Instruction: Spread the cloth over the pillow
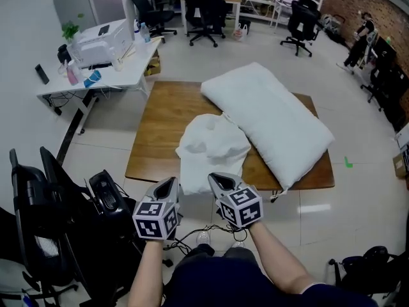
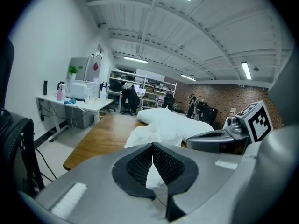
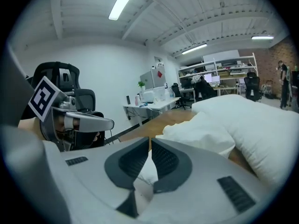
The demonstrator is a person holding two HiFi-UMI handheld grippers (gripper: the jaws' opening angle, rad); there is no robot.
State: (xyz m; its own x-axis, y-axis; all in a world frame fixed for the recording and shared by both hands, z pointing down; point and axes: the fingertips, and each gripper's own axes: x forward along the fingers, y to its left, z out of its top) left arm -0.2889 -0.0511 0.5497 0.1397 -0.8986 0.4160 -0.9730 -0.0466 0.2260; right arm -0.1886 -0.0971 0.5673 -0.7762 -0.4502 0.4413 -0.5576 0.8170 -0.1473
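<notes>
Cloth sits bunched on the table, its near hem hanging over the table edge. Pillow lies against the cloth's far right side, uncovered. Left gripper is just left of the hanging hem and right gripper just right of it, both pointing at the cloth. Left jaws clenched, tips meeting. Right jaws all but closed, hairline slit at the tips. No grip on the cloth evident on either.

The white cloth lay crumpled on the counter, its near edge hanging off the front, touching the long white pillow lying diagonally beside it.
</notes>
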